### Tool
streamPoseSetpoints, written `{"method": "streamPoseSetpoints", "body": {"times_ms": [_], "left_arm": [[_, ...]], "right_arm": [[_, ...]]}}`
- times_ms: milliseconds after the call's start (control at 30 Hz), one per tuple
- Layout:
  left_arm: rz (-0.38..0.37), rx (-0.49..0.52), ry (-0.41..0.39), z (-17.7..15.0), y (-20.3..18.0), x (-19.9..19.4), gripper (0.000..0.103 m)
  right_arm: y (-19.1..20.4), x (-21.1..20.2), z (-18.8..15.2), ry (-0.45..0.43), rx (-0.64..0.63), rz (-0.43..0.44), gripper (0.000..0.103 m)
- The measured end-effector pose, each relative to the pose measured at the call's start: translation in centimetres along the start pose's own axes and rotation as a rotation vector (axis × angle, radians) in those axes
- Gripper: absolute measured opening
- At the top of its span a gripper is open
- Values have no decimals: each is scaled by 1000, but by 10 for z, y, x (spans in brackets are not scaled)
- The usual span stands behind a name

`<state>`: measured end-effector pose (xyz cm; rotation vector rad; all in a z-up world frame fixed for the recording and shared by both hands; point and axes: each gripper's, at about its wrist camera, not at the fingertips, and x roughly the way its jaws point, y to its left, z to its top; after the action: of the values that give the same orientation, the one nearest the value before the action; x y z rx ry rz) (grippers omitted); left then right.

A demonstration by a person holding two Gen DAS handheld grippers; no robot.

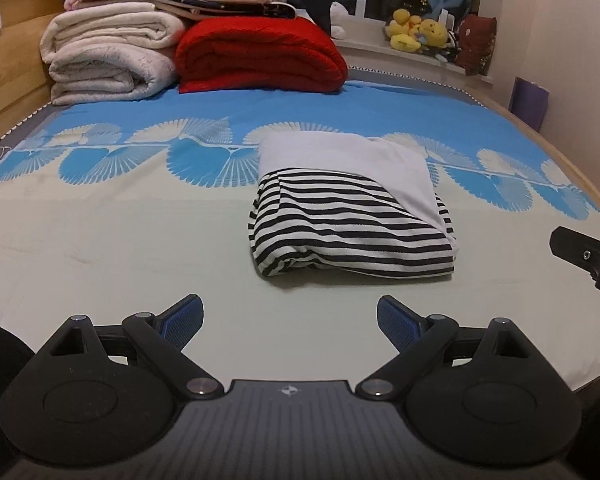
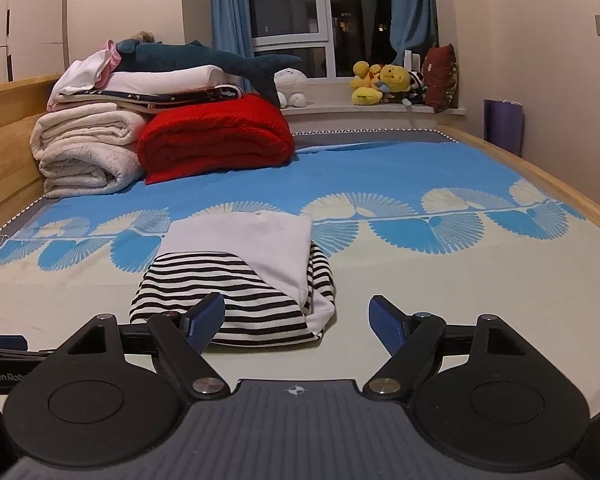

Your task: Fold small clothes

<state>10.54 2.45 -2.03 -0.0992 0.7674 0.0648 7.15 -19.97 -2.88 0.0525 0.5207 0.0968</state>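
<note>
A small black-and-white striped garment with a plain white part lies folded into a compact bundle on the bed. It also shows in the right wrist view. My left gripper is open and empty, a short way in front of the bundle's near edge. My right gripper is open and empty, close to the bundle's near right corner; its left finger overlaps the striped cloth in view. Part of the right gripper shows at the right edge of the left wrist view.
Folded cream blankets, a red blanket and a plush shark are stacked at the far left of the bed. Wooden bed frame on the left and right. Plush toys on the windowsill. Purple bag by the wall.
</note>
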Motion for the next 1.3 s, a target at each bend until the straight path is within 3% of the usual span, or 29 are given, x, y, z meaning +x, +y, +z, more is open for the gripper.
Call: {"method": "streamPoseSetpoints", "body": {"times_ms": [400, 1300], "left_arm": [[-20, 47, -21, -1, -15, 9, 96], [-18, 1, 8, -3, -4, 16, 96]], "right_arm": [[-1, 1, -1, 1, -1, 6, 81], [-2, -1, 2, -7, 0, 38, 81]]}}
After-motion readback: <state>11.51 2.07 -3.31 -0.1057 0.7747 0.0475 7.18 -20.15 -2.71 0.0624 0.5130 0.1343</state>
